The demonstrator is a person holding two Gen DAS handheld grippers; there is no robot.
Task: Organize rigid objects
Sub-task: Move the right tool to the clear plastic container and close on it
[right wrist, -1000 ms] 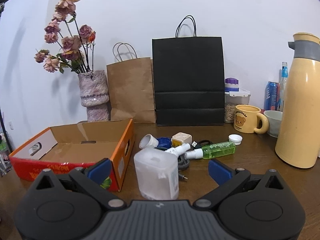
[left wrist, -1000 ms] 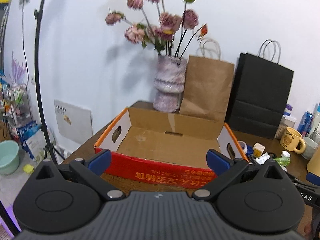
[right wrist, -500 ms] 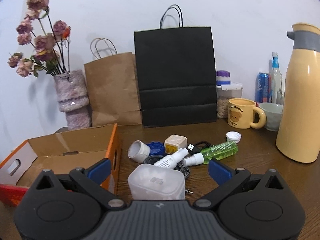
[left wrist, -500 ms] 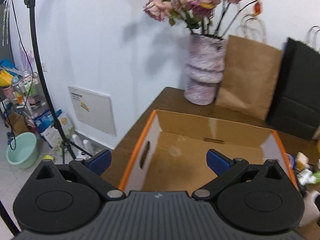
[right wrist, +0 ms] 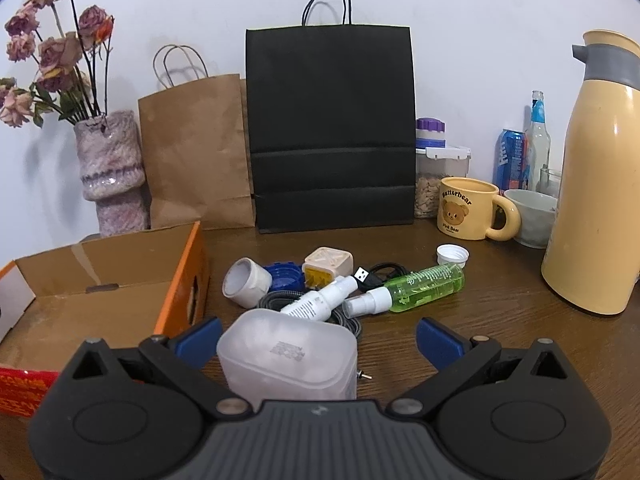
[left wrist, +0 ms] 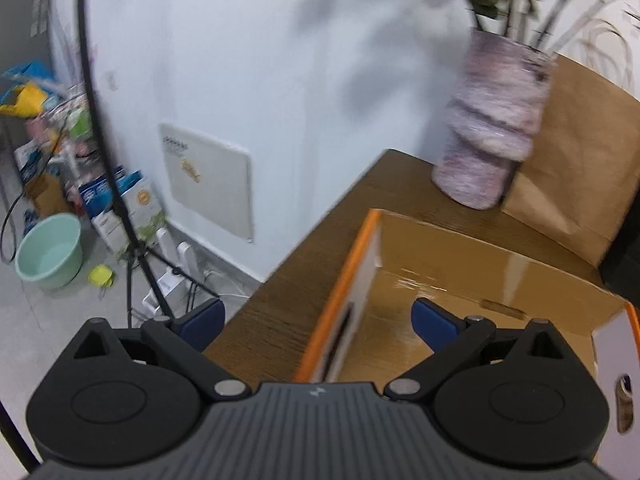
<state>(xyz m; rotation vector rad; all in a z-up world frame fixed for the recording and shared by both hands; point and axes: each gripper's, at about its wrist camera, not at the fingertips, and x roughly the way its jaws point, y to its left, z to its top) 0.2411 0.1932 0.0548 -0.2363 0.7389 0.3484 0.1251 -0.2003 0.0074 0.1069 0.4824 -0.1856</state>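
Floor, basin (left wrist: 49,251): left view only; bottles (right wrist: 424,287): right view only.

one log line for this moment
left gripper: open over cardboard box edge | right gripper: open around frosted white plastic container | box: empty

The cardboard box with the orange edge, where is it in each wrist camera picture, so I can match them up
Left wrist: the cardboard box fills the lower right, its orange left wall between the open left gripper's fingers.
Right wrist: the box sits at lower left, left of the open right gripper.
Shared landmark: the purple vase stands behind the box in both.
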